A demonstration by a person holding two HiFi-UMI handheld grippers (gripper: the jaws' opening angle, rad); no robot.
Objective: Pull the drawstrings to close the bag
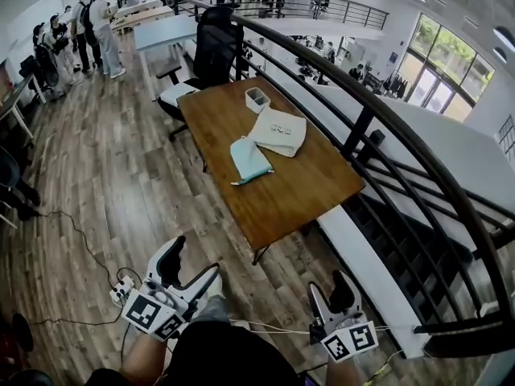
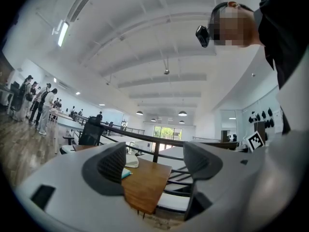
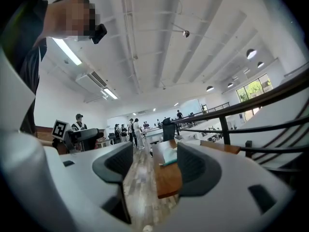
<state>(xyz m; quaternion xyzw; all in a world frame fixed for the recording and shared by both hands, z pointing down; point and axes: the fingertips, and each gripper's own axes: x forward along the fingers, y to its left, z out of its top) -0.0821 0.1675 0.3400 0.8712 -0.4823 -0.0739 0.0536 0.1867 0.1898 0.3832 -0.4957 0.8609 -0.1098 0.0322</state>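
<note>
At the bottom edge of the head view, the left gripper [image 1: 195, 257] and the right gripper [image 1: 328, 289] are held level in front of the person, each with its jaws spread wide and nothing between them; each gripper's own view shows only distant furniture through the gap. Both tools are well apart from the work. It lies straight ahead on the rectangular brown wooden table [image 1: 298, 195], whose near corner points toward the person. The flat pale teal fabric pouch [image 1: 249, 159] lies nearest, its long axis running away from the grippers. Just beyond it, with edges touching or overlapping, is the cream cloth bag [image 1: 278, 131]. Which of the two is to be closed I cannot tell. The left gripper looks slightly nearer to them. Farther along the tabletop stands a small white open box [image 1: 257, 99], then a black office chair [image 1: 216, 45]. A dark metal railing [image 1: 378, 127] runs along the right side, plank flooring [image 1: 105, 175] spreads to the left, and people [image 1: 88, 30] stand far off.
</note>
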